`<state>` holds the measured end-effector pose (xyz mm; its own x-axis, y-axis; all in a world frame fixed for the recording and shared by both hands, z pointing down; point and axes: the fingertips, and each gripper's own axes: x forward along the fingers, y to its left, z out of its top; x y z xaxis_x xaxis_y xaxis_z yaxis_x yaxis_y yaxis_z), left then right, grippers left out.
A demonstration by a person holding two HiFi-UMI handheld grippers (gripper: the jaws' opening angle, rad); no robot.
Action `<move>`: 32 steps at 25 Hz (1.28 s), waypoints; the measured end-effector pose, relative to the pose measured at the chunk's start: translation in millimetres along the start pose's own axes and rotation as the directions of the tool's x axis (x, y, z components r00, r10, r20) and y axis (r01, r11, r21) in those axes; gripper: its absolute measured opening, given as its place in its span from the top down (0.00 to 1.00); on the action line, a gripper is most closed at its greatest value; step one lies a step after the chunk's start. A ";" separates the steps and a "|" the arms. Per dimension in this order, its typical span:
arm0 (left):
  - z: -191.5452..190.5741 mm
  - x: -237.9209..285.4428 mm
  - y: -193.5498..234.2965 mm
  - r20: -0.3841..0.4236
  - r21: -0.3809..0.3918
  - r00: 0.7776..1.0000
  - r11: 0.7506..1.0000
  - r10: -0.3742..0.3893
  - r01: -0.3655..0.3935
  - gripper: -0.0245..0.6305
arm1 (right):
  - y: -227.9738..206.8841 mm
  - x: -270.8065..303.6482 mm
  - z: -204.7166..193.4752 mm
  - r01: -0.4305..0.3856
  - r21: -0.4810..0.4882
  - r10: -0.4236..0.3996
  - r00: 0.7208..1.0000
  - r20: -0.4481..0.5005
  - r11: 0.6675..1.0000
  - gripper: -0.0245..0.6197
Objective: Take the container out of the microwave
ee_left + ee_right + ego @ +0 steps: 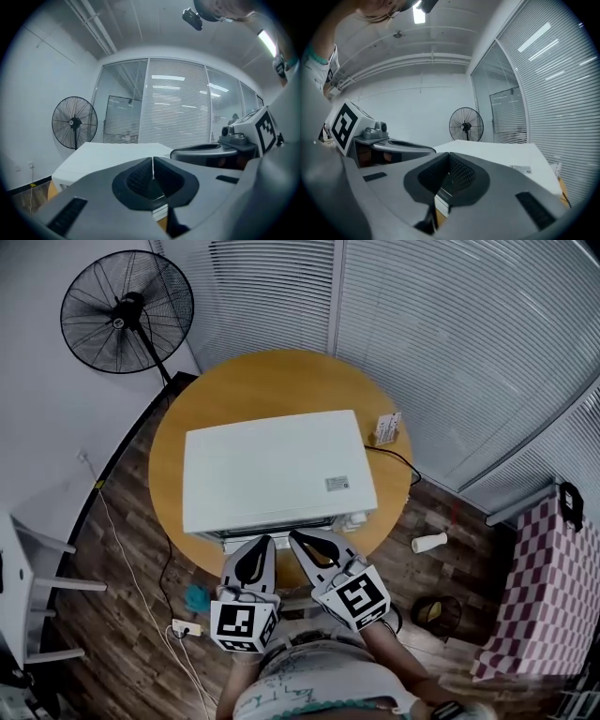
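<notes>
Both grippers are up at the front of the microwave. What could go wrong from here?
1. The left gripper and right gripper are shut and close together, so they could knock each other when they open.
2. The microwave stands near the front edge of the round table. A hard pull on the door might drag it toward that edge.
3. The container is not in view, so its position inside is unknown.
</notes>
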<state>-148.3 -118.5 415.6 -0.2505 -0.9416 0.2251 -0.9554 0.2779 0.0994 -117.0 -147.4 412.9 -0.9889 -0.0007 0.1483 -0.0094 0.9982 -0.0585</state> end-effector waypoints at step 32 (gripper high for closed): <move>-14.1 1.9 36.9 -0.064 0.055 0.981 0.981 -0.181 0.184 0.94 | 13.7 31.3 -0.4 0.195 0.026 -0.194 0.981 -0.028 0.980 0.97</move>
<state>-181.9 -107.4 433.4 -0.0632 -0.9622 0.2650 -0.9924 0.0887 0.0856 -148.1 -133.7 417.1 -0.9637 -0.1929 0.1846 -0.2060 0.9771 -0.0542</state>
